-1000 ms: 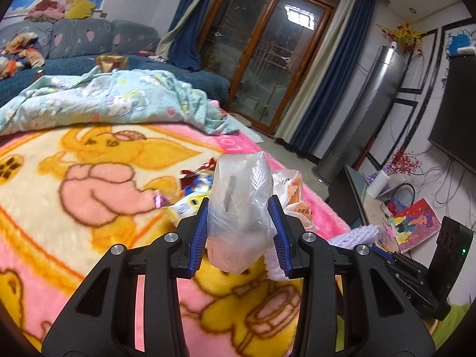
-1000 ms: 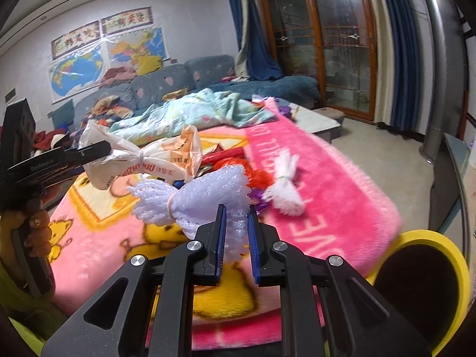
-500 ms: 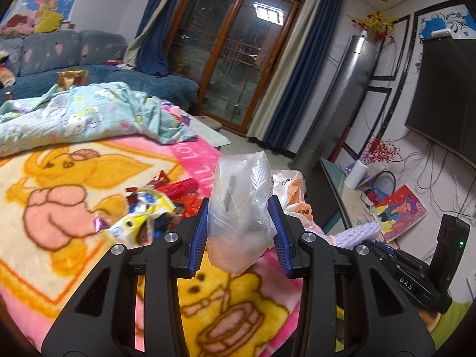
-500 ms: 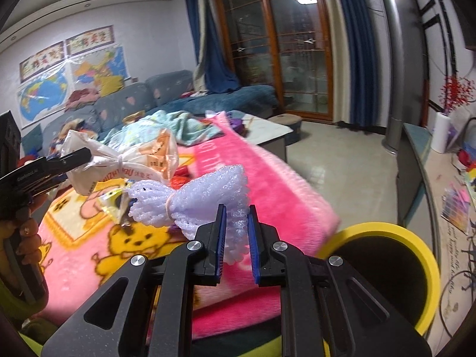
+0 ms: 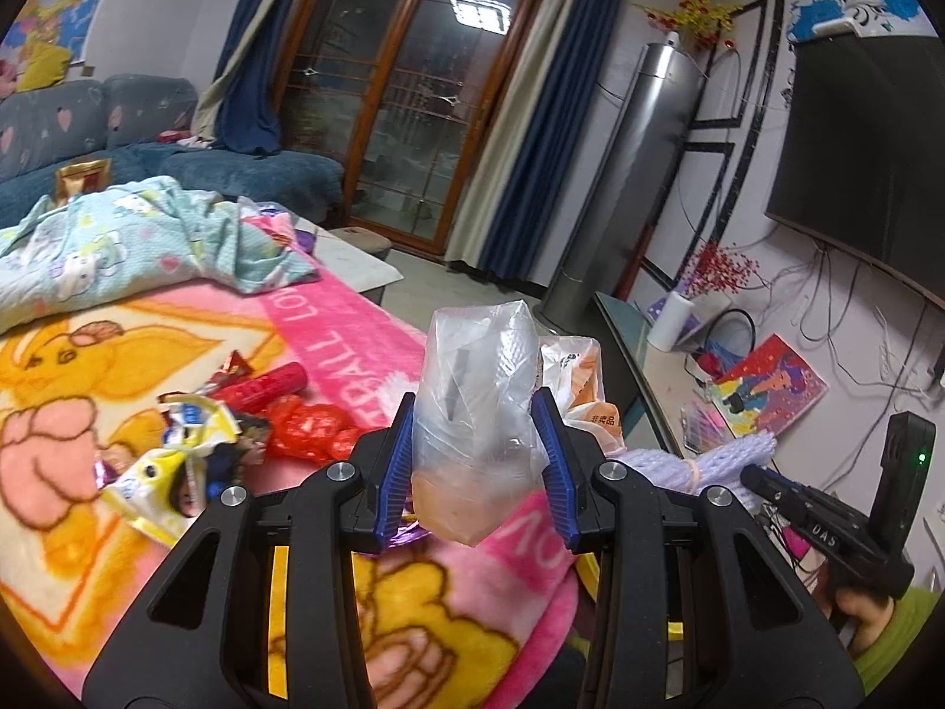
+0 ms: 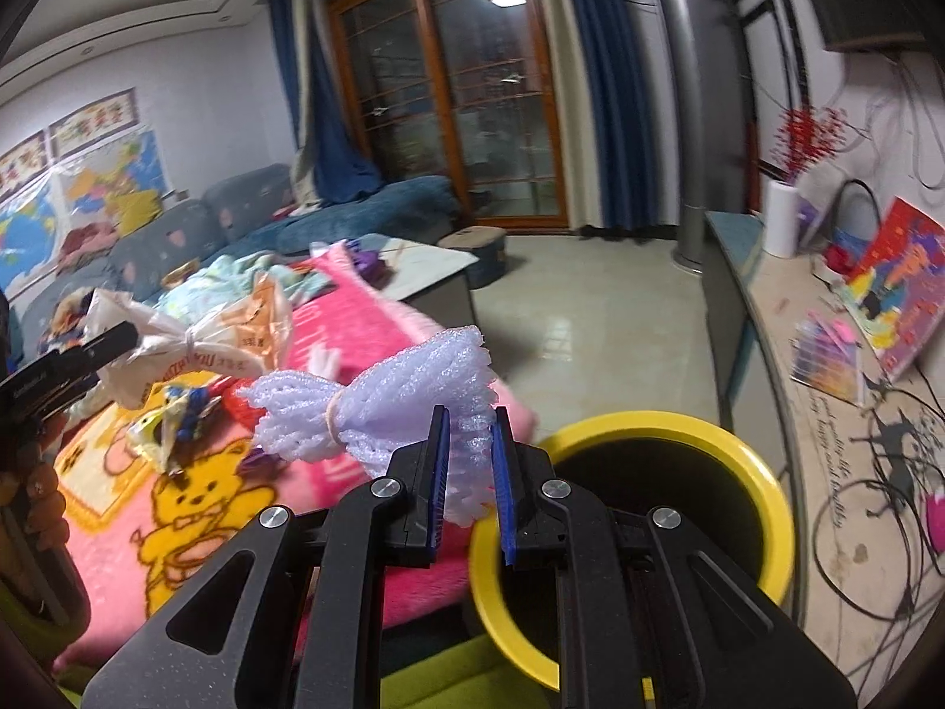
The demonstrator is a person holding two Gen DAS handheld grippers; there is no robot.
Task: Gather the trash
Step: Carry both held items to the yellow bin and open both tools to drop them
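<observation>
Left claw (image 5: pixel 478 467) clamped on plastic bag (image 5: pixel 475 413), right claw (image 6: pixel 469 472) pinching foam netting (image 6: pixel 378 407), seemingly above yellow bin (image 6: pixel 768 508)

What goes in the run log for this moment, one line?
left tool: shut on plastic bag | right tool: shut on foam net | yellow bin: beside right tool
</observation>
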